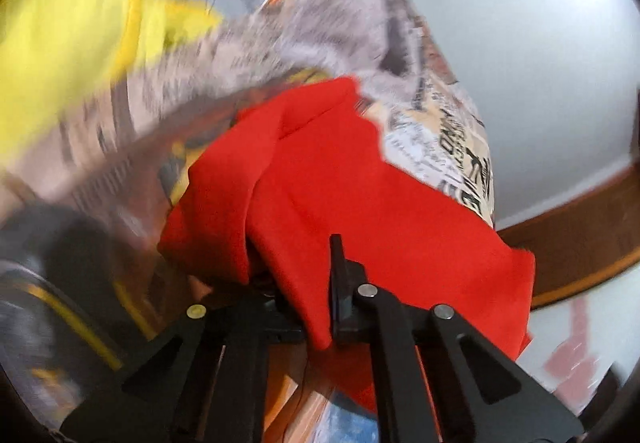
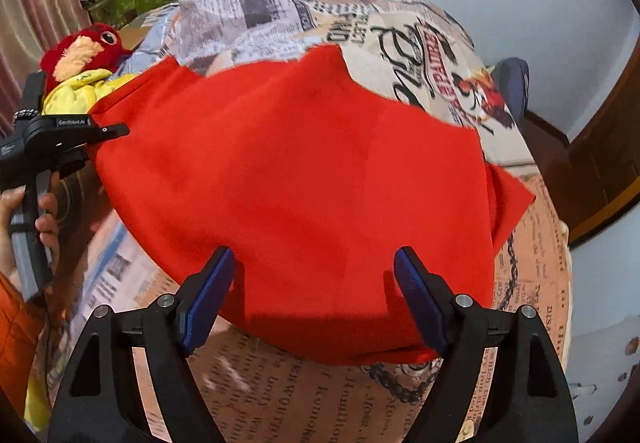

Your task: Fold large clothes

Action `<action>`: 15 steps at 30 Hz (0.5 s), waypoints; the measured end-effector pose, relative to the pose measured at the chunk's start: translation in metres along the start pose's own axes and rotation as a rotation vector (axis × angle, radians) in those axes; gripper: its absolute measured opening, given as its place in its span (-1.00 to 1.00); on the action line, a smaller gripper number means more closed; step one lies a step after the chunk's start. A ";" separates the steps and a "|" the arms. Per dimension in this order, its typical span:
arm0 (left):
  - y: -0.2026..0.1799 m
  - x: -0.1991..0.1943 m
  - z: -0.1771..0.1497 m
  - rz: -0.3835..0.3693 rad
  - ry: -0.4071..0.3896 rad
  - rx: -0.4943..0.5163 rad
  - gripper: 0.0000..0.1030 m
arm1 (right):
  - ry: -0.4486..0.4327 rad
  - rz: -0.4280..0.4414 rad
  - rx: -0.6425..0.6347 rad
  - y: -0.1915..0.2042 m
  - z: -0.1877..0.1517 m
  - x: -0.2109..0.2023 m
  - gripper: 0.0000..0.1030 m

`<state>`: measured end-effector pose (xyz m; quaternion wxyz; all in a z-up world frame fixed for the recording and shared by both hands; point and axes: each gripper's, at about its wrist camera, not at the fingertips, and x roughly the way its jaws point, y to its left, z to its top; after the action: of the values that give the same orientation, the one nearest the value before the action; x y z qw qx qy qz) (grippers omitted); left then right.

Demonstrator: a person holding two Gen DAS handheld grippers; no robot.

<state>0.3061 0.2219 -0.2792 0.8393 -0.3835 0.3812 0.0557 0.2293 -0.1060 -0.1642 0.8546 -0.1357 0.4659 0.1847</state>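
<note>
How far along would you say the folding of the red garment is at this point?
Early. Done: the red garment lies spread on the printed bedcover. In hand: the left gripper is shut on one edge, while the right gripper hovers open over the near hem. Left: no neat fold shows yet.

- Red cloth (image 2: 296, 179): plain, bright red, large, spread mostly flat over a newsprint-patterned sheet (image 2: 280, 7).
- Far edge jagged and uneven; near edge smooth, curving; a corner sticks out on the right.
- In the left wrist view, the cloth (image 1: 344, 179) is bunched into folds and lifted at one edge.
</note>
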 end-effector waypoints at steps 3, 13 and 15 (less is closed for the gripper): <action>-0.021 -0.042 -0.001 -0.002 -0.090 0.114 -0.92 | -0.016 0.025 -0.002 0.011 0.013 -0.005 0.53; -0.048 -0.150 -0.037 0.088 -0.323 0.362 -0.93 | 0.032 0.192 0.007 0.078 0.039 0.013 0.53; -0.050 -0.158 -0.044 0.116 -0.345 0.394 -0.93 | 0.081 0.214 -0.025 0.096 0.036 0.027 0.53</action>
<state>0.1883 0.1883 -0.1600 0.9458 -0.1750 0.2575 0.0929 0.2265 -0.0004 -0.1738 0.8087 -0.1029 0.5096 0.2751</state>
